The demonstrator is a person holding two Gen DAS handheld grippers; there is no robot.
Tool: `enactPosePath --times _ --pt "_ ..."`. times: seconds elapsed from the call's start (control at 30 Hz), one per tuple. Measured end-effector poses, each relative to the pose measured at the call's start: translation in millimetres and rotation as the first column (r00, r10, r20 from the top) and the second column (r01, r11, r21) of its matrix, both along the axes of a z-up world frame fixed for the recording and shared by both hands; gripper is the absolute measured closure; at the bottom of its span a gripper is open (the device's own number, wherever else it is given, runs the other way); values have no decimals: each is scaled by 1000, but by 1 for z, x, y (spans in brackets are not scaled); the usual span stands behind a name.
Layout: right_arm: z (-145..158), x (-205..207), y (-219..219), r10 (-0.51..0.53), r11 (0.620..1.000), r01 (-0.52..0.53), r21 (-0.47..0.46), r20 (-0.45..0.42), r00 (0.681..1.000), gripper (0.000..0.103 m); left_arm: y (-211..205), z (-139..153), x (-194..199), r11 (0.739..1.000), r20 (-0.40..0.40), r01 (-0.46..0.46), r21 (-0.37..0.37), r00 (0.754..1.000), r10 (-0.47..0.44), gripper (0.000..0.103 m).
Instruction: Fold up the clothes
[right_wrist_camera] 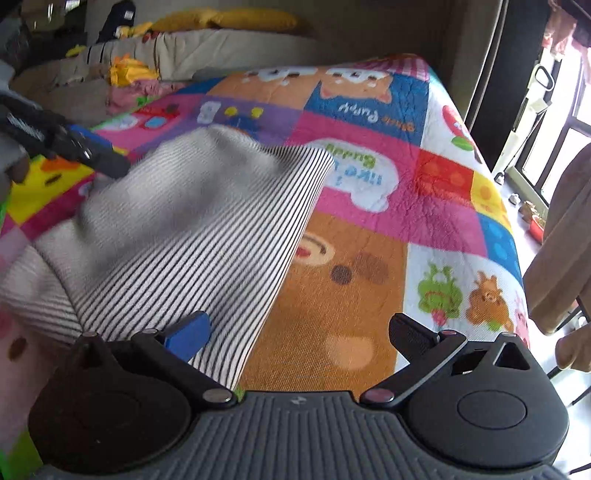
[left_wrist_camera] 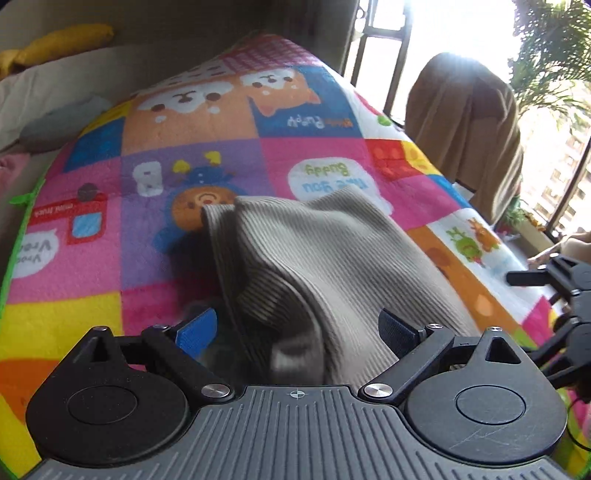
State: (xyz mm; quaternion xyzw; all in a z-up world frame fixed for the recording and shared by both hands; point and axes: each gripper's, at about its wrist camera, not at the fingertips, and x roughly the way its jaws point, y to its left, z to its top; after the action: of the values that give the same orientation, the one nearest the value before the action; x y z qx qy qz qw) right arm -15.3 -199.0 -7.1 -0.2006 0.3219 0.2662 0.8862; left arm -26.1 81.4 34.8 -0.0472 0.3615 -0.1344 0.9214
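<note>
A black-and-white striped garment [left_wrist_camera: 325, 258] lies bunched and partly folded on a colourful cartoon quilt [left_wrist_camera: 192, 118]. My left gripper [left_wrist_camera: 295, 332] is open, its blue-padded fingers [left_wrist_camera: 195, 330] wide apart with a fold of the garment lying between them. In the right wrist view the striped garment [right_wrist_camera: 192, 229] covers the left half of the quilt [right_wrist_camera: 424, 184]. My right gripper [right_wrist_camera: 299, 338] is open, and its left finger [right_wrist_camera: 188, 338] sits over the garment's near edge, with quilt under the gap. The left gripper [right_wrist_camera: 92, 151] shows at the garment's far left side. The right gripper [left_wrist_camera: 554, 280] shows at the right edge.
A brown cloth [left_wrist_camera: 465, 129] hangs over a chair beside the bed's right edge, by a bright window [left_wrist_camera: 443, 22]. Yellow and beige pillows [right_wrist_camera: 221, 18] and piled items line the far left. The brown cloth [right_wrist_camera: 561, 240] also hangs at the right.
</note>
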Motion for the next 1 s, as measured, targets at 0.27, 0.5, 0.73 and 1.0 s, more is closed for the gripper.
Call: enactPosePath --times 0.27,0.5,0.73,1.0 --pt "-6 -2 -12 -76 992 80 102 -41 996 0 -32 -20 -43 994 20 87 61 996 -89 4" --pt "-9 -2 -15 -125 981 136 137 -85 989 0 -26 -31 -54 997 5 60 57 998 -60 3" --pt "-6 4 -17 -129 981 151 123 -170 977 0 -15 -38 -56 999 -10 50 -10 999 -50 1" --pt "-10 5 -21 -157 967 192 169 -198 968 0 -12 -44 -58 998 30 53 -40 998 -51 0"
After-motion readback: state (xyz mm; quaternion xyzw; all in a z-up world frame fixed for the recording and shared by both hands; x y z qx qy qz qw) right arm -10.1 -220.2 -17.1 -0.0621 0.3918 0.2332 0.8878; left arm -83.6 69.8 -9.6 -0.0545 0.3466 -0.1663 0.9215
